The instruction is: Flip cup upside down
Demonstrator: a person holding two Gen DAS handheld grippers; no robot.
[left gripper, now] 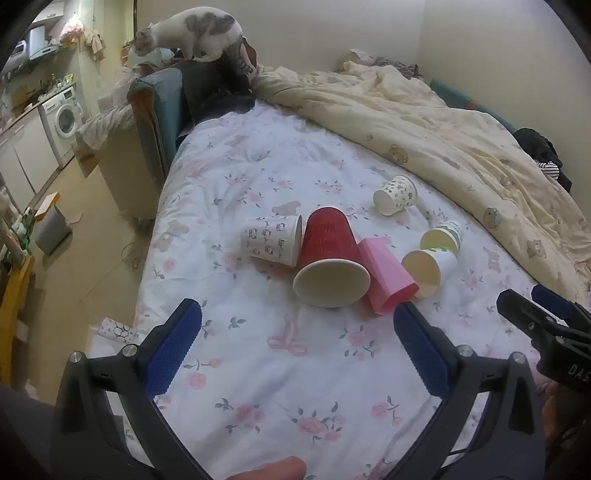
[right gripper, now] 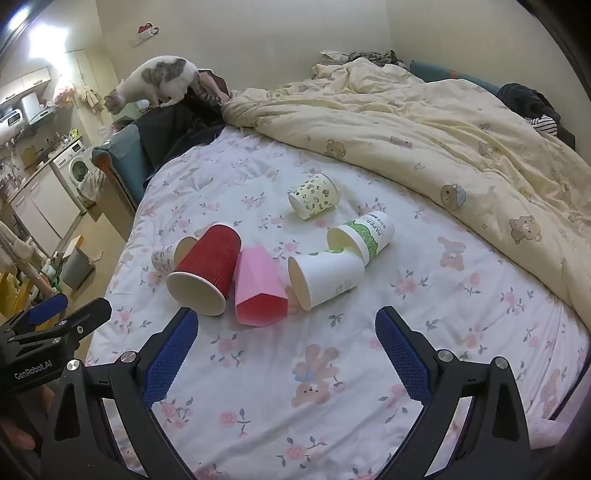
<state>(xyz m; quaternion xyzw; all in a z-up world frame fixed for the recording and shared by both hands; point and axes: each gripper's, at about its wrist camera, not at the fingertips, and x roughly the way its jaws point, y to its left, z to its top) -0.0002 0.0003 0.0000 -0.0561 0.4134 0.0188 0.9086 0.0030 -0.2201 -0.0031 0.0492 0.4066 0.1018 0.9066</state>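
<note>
Several paper cups lie on their sides on the floral bedsheet (left gripper: 258, 369). A red ribbed cup (left gripper: 330, 258) (right gripper: 207, 269) has its mouth toward me. A pink cup (left gripper: 386, 277) (right gripper: 258, 286) lies beside it. A white cup (left gripper: 430, 269) (right gripper: 325, 278), a green-banded cup (left gripper: 443, 238) (right gripper: 364, 236), a bear-print cup (left gripper: 395, 195) (right gripper: 314, 196) and a cartoon-print cup (left gripper: 271, 240) (right gripper: 166, 254) lie around them. My left gripper (left gripper: 297, 317) is open and empty, just short of the red cup. My right gripper (right gripper: 286, 328) is open and empty, just short of the pink and white cups.
A cream bear-print duvet (left gripper: 424, 122) (right gripper: 443, 129) is bunched along the right and far side. A cat (left gripper: 192, 31) (right gripper: 159, 79) stands on dark clothes at the bed's far left corner. The bed's left edge drops to the floor with a grey bin (left gripper: 51, 229).
</note>
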